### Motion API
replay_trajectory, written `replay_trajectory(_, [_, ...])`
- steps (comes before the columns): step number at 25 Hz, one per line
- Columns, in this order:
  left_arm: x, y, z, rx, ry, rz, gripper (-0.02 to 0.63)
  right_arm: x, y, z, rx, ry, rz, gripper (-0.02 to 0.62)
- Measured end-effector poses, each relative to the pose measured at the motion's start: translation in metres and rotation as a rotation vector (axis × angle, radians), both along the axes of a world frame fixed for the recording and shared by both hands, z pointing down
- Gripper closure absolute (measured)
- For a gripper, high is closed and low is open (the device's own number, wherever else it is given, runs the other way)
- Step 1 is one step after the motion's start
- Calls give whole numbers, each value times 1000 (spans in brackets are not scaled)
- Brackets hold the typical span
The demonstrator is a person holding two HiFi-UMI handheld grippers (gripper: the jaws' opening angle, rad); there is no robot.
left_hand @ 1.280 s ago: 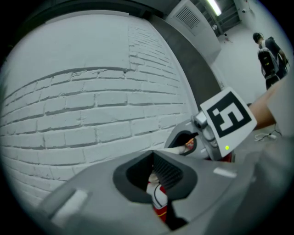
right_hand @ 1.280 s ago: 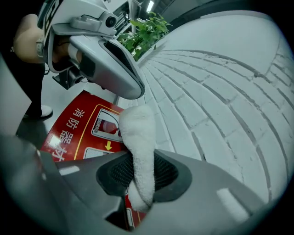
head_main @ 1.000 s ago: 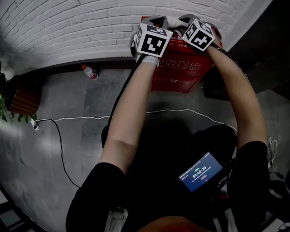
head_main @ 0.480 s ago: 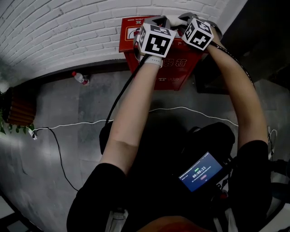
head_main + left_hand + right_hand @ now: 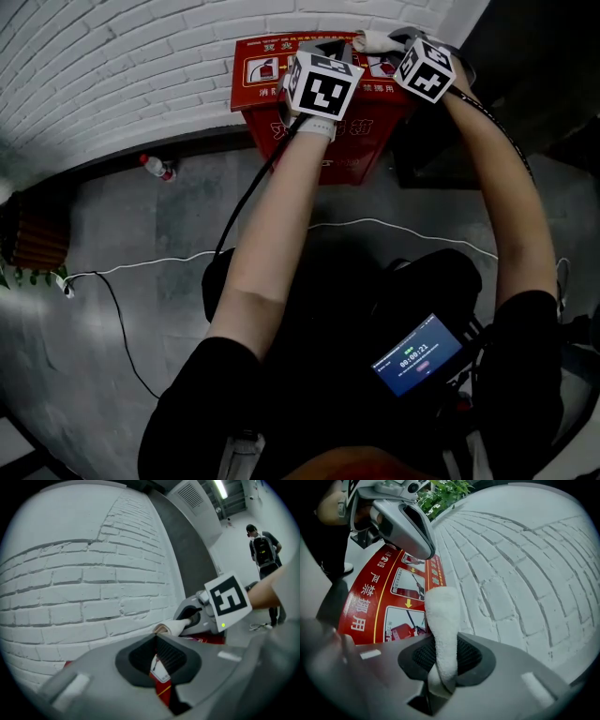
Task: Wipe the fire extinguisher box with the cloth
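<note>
The red fire extinguisher box [image 5: 281,70] stands on the floor against the white brick wall, its printed lid facing up [image 5: 389,597]. My right gripper [image 5: 398,39] is shut on a white cloth [image 5: 443,630], which hangs out of the jaws over the lid's back right corner next to the wall [image 5: 375,40]. My left gripper [image 5: 323,47] hovers over the middle of the lid, jaws shut with nothing in them [image 5: 157,638]. In the left gripper view the right gripper [image 5: 199,617] and the cloth [image 5: 171,628] show just ahead.
A plastic bottle [image 5: 152,167] lies at the foot of the wall to the left. A white cable [image 5: 375,225] runs across the grey floor. A dark block [image 5: 436,155] stands right of the box. A person with a backpack [image 5: 263,550] stands far off.
The right gripper with the cloth has slid right, away from the left gripper, towards the lid's right end. More of the box's lid now shows to the left.
</note>
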State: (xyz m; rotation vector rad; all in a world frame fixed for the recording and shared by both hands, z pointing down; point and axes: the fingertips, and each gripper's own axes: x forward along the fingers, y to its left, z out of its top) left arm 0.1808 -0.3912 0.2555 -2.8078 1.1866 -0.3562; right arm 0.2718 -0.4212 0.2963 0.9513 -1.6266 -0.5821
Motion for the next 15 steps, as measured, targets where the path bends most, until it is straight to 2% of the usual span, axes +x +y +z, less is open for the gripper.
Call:
replay_trajectory(6, [-18, -2, 3, 7, -1, -22, 607, 15, -4, 6, -1, 14, 47, 509])
replay_trajectory(9, [-34, -4, 5, 15, -7, -46, 607, 13, -7, 4, 36, 3, 46, 509])
replay_trajectory(12, [-60, 0, -4, 30, 2, -69, 607, -10, -4, -17, 82, -31, 24, 508])
replay_trajectory(15, [-92, 2, -15, 30, 24, -100, 607, -50, -1, -40, 100, -61, -19, 508])
